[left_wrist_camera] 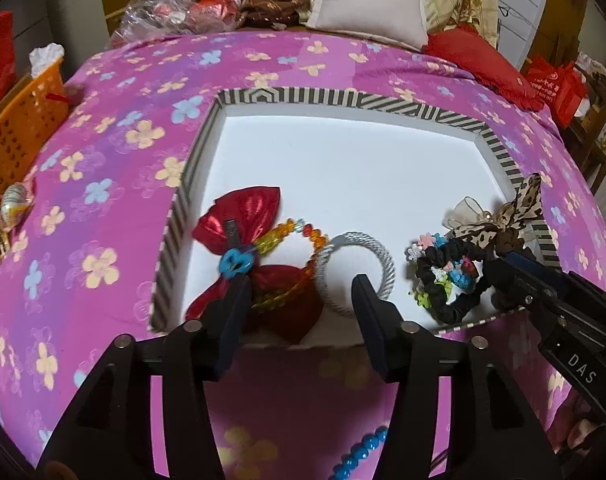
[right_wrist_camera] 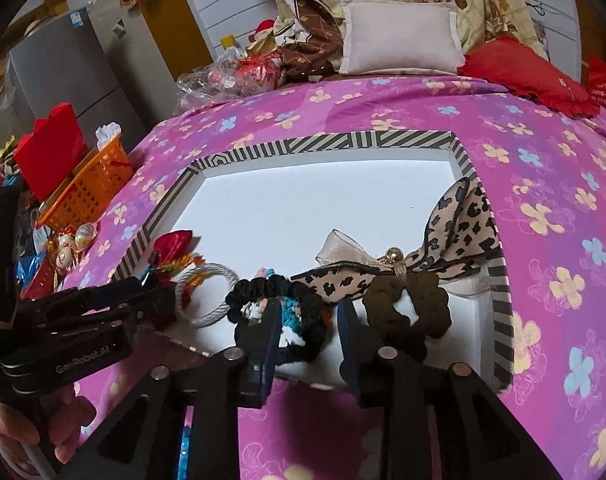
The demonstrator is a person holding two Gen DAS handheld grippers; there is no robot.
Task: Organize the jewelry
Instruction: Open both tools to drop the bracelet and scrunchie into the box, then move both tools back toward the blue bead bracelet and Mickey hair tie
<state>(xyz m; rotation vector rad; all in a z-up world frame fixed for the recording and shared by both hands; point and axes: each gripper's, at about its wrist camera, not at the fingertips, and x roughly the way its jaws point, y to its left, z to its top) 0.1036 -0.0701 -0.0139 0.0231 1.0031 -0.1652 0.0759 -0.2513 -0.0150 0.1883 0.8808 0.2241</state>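
Done: red bow (left_wrist_camera: 239, 216), bead bracelet (left_wrist_camera: 299, 236), scrunchies (right_wrist_camera: 279, 312) lie in your striped tray (left_wrist_camera: 343, 98).
Left: blue beads (left_wrist_camera: 359, 454), seemingly outside the tray.
Left gripper (left_wrist_camera: 299, 304): spread, empty.
Right gripper (right_wrist_camera: 309, 320): parted, gripping nothing.

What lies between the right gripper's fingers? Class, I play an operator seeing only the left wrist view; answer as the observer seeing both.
Observer: Part of the black scrunchie, with the jaws of the right gripper standing apart.
Operator: And under the leopard bow?
Observer: A brown scrunchie, a full loop tied to it.
Operator: Who holds the left gripper?
Observer: A person's hand grips its handle.
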